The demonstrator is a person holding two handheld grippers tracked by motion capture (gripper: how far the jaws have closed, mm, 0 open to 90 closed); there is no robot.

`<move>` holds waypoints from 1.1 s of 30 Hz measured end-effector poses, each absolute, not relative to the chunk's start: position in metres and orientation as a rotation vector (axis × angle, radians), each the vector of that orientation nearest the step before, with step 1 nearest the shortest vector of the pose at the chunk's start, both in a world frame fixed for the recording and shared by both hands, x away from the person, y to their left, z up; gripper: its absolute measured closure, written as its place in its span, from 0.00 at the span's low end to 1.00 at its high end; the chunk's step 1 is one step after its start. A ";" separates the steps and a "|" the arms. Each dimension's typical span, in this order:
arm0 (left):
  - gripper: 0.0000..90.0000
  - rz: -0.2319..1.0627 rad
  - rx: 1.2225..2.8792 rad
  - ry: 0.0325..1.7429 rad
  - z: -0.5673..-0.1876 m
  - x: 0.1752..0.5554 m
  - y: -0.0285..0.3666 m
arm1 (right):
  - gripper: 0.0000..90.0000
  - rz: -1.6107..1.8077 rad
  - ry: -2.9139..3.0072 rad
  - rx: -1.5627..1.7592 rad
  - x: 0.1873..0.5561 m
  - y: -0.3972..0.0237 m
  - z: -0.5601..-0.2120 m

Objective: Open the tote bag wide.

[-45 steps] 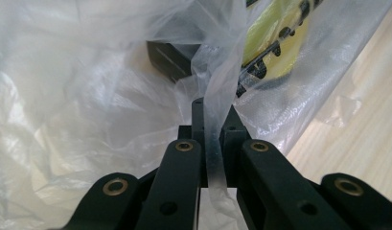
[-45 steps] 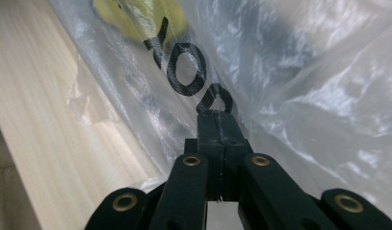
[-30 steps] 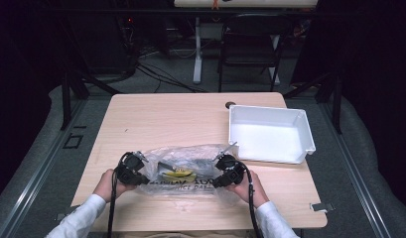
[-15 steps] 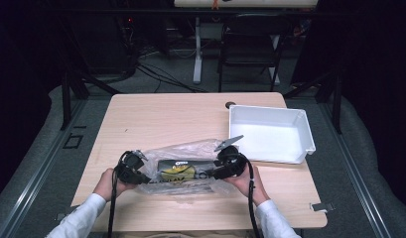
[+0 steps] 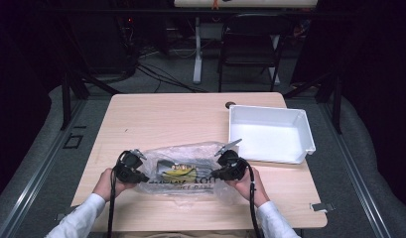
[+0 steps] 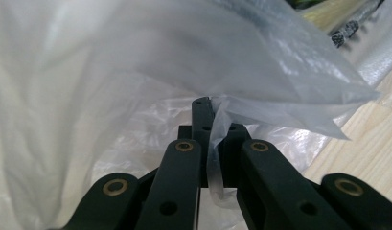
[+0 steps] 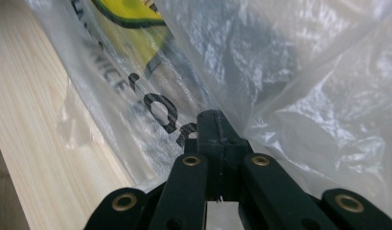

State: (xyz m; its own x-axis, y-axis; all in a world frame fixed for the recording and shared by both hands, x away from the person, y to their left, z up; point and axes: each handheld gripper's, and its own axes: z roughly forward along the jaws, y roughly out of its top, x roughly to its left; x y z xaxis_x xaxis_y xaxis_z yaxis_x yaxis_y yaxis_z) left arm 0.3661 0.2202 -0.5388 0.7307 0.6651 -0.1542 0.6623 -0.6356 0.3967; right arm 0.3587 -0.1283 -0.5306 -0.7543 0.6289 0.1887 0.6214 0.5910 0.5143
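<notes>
A clear plastic bag [image 5: 185, 171] with black lettering and a yellow mark lies on the near part of the wooden table [image 5: 166, 114]. My left gripper [image 5: 141, 178] is shut on the bag's left edge. In the left gripper view the film [image 6: 136, 57] is pinched between the closed jaws [image 6: 208, 103]. My right gripper [image 5: 213, 174] holds the bag's right edge. Its jaws [image 7: 215, 115] have just closed and stand together on the film [image 7: 280, 72]. Something dark and yellow shows through the plastic [image 5: 178, 172].
A white rectangular tray [image 5: 270, 111] stands on the table's right side, just behind the right gripper. A dark round hole [image 5: 231, 105] sits near the far edge. A chair and cables stand on the floor beyond the table.
The right gripper's jaws opened a little and then shut on the bag's right edge. The bag's right side has shifted and now bulges toward the front. The left gripper has stayed put.
</notes>
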 end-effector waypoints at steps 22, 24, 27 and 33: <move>1.00 0.115 2.517 1.146 -0.543 0.379 0.236 | 1.00 0.684 2.819 1.344 0.370 -0.136 -0.554; 1.00 0.101 2.508 1.154 -0.544 0.379 0.237 | 1.00 0.688 2.830 1.350 0.371 -0.138 -0.555; 0.99 0.119 2.515 1.129 -0.541 0.378 0.235 | 0.88 0.721 2.841 1.300 0.370 -0.137 -0.553; 0.74 0.114 2.461 1.094 -0.527 0.371 0.235 | 0.72 0.888 2.833 1.129 0.360 -0.138 -0.526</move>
State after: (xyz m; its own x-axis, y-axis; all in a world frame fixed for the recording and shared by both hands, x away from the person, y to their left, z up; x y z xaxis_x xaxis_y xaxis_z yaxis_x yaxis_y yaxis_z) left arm 0.3713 0.2347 -0.5272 0.6832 0.7231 -0.1017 0.6866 -0.5886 0.4267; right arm 0.3603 -0.1384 -0.5262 -0.7467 0.6243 0.2294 0.6436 0.5911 0.4863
